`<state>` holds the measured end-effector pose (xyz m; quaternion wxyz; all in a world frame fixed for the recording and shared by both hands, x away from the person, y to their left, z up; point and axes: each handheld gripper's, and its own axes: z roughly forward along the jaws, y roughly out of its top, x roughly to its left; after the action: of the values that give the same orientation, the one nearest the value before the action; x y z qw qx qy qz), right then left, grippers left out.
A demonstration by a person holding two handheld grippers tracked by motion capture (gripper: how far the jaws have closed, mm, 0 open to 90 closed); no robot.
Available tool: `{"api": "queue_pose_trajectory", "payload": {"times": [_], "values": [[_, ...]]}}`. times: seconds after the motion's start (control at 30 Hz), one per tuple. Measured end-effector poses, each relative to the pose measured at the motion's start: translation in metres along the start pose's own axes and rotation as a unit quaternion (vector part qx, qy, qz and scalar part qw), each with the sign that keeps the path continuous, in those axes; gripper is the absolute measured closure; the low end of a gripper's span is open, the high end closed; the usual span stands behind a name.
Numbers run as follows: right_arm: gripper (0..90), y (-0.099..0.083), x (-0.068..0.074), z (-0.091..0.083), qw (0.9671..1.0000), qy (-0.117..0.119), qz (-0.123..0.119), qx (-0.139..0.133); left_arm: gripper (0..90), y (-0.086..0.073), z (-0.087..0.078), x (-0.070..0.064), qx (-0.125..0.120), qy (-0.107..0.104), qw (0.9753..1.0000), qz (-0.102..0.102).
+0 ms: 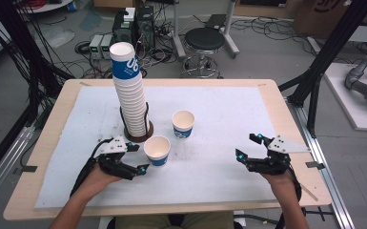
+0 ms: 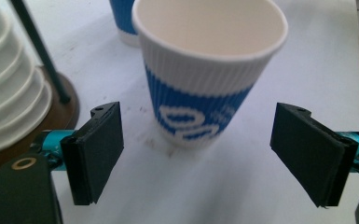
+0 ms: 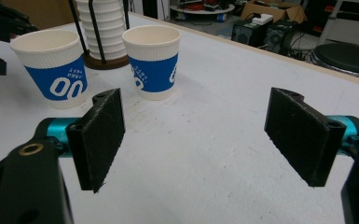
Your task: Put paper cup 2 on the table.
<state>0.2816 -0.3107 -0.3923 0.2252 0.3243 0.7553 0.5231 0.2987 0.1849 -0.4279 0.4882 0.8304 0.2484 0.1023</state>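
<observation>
A tall stack of blue-and-white paper cups [image 1: 129,90] stands in a wire holder on a round brown base [image 1: 138,135]. Two single cups stand upright on the white mat: a near cup [image 1: 157,150] [image 2: 205,70] [image 3: 51,65] and a far cup [image 1: 183,123] [image 3: 153,60]. My left gripper [image 1: 138,160] [image 2: 205,156] is open just left of the near cup, its jaws wide apart and not touching the cup between and beyond them. Over bare mat at the right, my right gripper [image 1: 249,147] [image 3: 200,135] is open and holds nothing.
A white mat [image 1: 219,143] covers most of the wooden table [image 1: 276,90]. Beyond the far edge stand a black stool [image 1: 204,40], computer boxes [image 1: 128,26] and floor cables. Black frame posts [image 1: 333,43] rise at both sides.
</observation>
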Motion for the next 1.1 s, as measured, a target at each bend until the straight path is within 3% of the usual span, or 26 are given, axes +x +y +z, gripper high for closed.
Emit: {"api": "queue_pose_trajectory", "payload": {"times": [0.1, 0.2, 0.37, 0.53, 0.63, 0.73, 0.97, 1.1], "values": [[20.6, 0.0, -0.001, 0.0, 1.0, -0.002, 0.0, 0.001, 17.3, -0.003, -0.014, 0.006, -0.038, 0.007, 0.9992, -0.009], [20.7, 0.0, -0.001, -0.001, 1.0, -0.004, 0.002, -0.001, 17.3, -0.003, -0.027, 0.013, -0.1, 0.017, 0.9944, -0.03], [20.6, -0.002, -0.001, 0.0, 1.0, -0.008, 0.003, 0.002, 17.3, -0.005, -0.044, 0.02, -0.194, 0.057, 0.9779, -0.053], [20.6, -0.005, -0.004, -0.001, 0.9999, -0.013, 0.007, 0.003, 17.3, -0.01, -0.057, 0.025, -0.237, 0.113, 0.9618, -0.077], [20.6, -0.006, -0.006, -0.002, 0.9999, -0.015, 0.007, 0.002, 17.3, -0.012, -0.064, 0.026, -0.257, 0.127, 0.9546, -0.082], [20.7, -0.007, -0.008, -0.003, 0.9998, -0.018, 0.009, 0.002, 17.3, -0.011, -0.068, 0.025, -0.267, 0.134, 0.9512, -0.076], [20.7, -0.006, -0.01, -0.009, 0.9995, -0.031, 0.007, -0.007, 16.6, -0.013, -0.077, 0.017, -0.277, 0.143, 0.948, -0.064], [20.6, -0.006, -0.01, -0.01, 0.9991, -0.04, 0.01, -0.009, 16.4, -0.017, -0.08, 0.016, -0.287, 0.151, 0.9438, -0.064]]}}
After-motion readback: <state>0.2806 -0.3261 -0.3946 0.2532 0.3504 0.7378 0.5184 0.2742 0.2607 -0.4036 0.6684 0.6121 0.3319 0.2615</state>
